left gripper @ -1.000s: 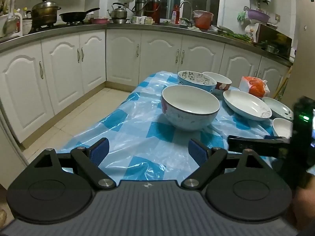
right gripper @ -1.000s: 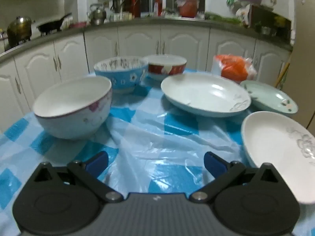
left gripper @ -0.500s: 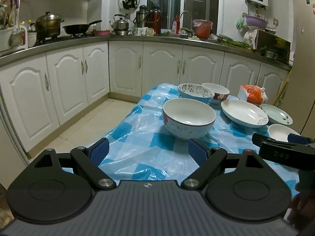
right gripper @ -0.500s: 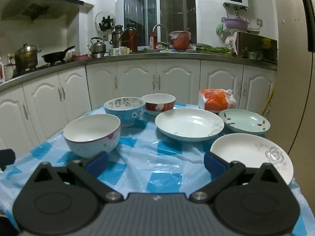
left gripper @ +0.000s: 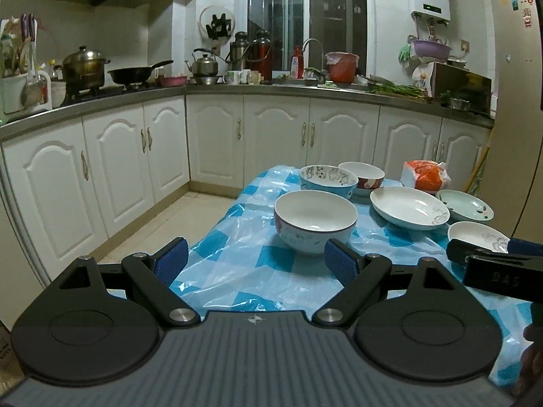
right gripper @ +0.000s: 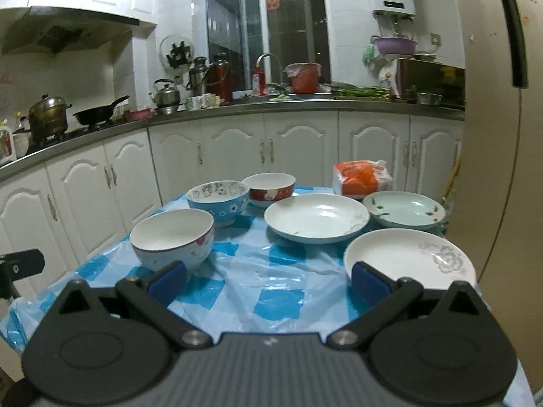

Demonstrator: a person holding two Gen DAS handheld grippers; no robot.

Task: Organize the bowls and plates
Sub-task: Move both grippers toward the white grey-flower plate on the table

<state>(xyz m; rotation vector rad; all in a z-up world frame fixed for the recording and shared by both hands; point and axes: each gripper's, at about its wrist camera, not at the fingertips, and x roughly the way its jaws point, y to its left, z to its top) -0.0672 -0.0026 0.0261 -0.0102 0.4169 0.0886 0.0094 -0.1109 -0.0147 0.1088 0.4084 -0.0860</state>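
Note:
On the blue-checked table cover (right gripper: 271,291) stand three bowls: a white floral bowl (right gripper: 172,238) nearest, a blue patterned bowl (right gripper: 218,200) behind it, and a red bowl (right gripper: 269,188) at the back. To their right lie a large white plate (right gripper: 316,217), a pale green plate (right gripper: 404,209) and a white plate with a grey flower (right gripper: 409,258). My left gripper (left gripper: 255,264) hangs open and empty before the white bowl (left gripper: 315,218). My right gripper (right gripper: 268,279) is open and empty, held above the table's near edge between the white bowl and the flowered plate.
An orange-and-white bag (right gripper: 361,176) sits at the table's far right corner. White cabinets (left gripper: 217,142) and a cluttered counter run behind and to the left. A tall pale fridge side (right gripper: 492,135) stands at the right. Tiled floor (left gripper: 190,213) lies left of the table.
Both grippers have pulled back and risen from the table, so the bowls and plates look smaller and farther. Both stay open; nothing on the table has moved.

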